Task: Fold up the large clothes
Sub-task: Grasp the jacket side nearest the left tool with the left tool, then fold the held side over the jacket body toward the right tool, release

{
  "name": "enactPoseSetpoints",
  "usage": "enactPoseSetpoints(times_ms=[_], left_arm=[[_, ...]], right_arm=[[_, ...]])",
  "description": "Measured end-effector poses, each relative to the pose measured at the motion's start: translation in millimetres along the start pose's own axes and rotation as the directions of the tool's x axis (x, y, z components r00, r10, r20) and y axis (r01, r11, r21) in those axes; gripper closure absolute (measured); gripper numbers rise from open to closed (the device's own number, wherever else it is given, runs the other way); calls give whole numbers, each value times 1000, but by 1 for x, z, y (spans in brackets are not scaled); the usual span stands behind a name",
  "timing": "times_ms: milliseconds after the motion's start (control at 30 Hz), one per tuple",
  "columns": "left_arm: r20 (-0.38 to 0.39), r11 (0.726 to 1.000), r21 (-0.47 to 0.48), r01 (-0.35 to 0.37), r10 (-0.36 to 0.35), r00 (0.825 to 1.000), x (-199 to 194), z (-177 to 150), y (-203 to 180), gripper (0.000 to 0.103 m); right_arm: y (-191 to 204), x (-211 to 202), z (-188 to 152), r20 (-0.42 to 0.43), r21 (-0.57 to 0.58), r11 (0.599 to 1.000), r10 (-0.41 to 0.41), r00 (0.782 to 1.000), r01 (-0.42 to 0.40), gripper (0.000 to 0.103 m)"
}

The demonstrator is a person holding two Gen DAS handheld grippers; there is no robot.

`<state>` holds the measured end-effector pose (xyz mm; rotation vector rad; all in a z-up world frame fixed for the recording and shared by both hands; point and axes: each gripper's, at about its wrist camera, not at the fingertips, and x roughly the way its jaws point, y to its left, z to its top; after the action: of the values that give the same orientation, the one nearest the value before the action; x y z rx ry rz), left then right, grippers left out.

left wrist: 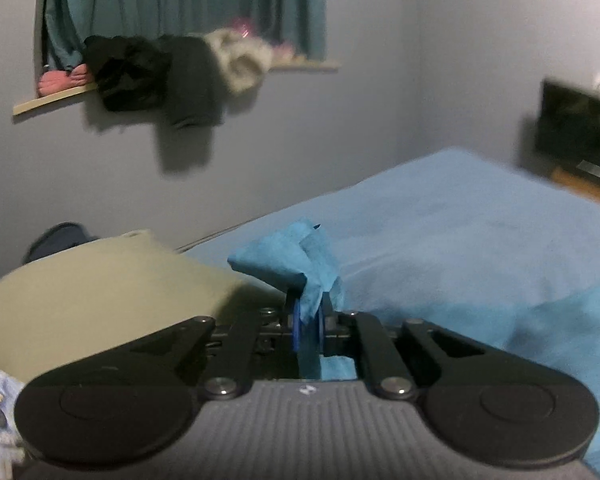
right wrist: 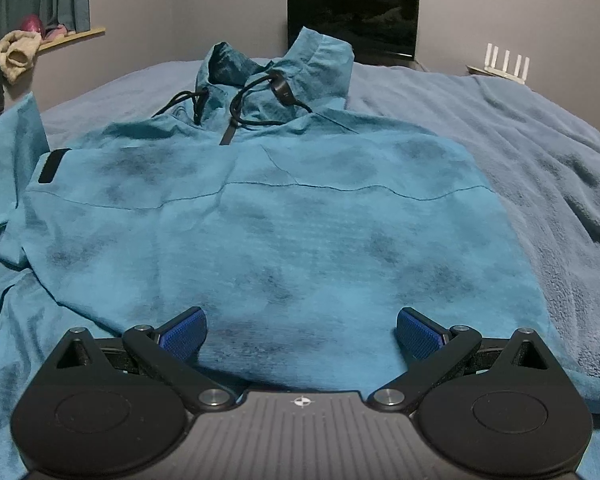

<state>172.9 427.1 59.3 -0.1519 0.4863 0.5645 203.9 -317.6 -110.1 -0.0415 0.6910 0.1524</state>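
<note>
Left wrist view: left hand-held gripper [left wrist: 307, 312] clamped on teal hoodie [right wrist: 284, 216] edge; right hand-held gripper [right wrist: 300, 334] gaping, empty, at hem, garment stretching lengthwise ahead on bed [right wrist: 540, 152].

Both cameras sit just behind their gripper fingers, angled down over the bed [right wrist: 540, 152]. The left view faces the window wall, the right faces the monitor [right wrist: 352, 16]. Both show the blue hoodie [right wrist: 284, 216], windowsill [left wrist: 52, 100] and monitor.

A blue-covered bed [right wrist: 540, 152] carries a spread teal hooded jacket [right wrist: 284, 216].
</note>
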Motion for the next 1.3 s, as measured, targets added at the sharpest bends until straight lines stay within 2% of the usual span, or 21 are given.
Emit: enactPoseSetpoints(times_ms=[100,167,300,467,533,600,700,800,900,1067,1233,1267,1300], left_arm=[[56,996,19,93,-94,994,-31,7,-21,100],[85,985,51,162,-166,983,-52,11,-40,100],[120,950,117,291,-304,945,-92,16,-85,101],[112,862,203,463,-491,864,-136,10,-160,101],[100,821,225,525,-556,825,-152,4,-191,101],[77,768,243,592,-624,778,-169,-6,-227,101],[38,698,260,667,-697,716,-190,-22,-280,101],[-7,632,306,712,-747,665,-209,-38,-335,101],[-43,577,353,736,-776,629,-229,-59,-391,101],[-118,526,381,760,-788,604,-249,-106,-464,101],[-234,487,332,808,-787,570,-248,-152,-503,99],[-257,484,318,815,-784,566,-248,-157,-505,90],[-281,479,303,824,-781,558,-248,-161,-506,72]], right_arm=[[-2,-2,2,9,18,1000,12,1000,-12,1],[-3,-5,3,19,38,999,25,1000,-26,1],[-2,-11,4,43,45,998,30,999,-32,1],[-2,-14,2,56,39,999,1,998,-3,1],[-2,-14,0,56,31,999,-15,998,13,1],[-4,-13,-1,54,38,999,-19,998,17,1],[-6,-14,-2,55,50,999,-16,998,14,1],[-4,-13,-3,59,37,999,-22,998,20,1],[-3,-13,-5,63,23,1000,-14,998,12,1],[-3,-13,-6,68,15,1000,10,998,-11,1],[-8,-10,-5,65,44,999,29,997,-32,1],[-10,-9,-4,63,54,998,30,998,-33,1],[-11,-8,-4,62,63,997,32,998,-36,1]])
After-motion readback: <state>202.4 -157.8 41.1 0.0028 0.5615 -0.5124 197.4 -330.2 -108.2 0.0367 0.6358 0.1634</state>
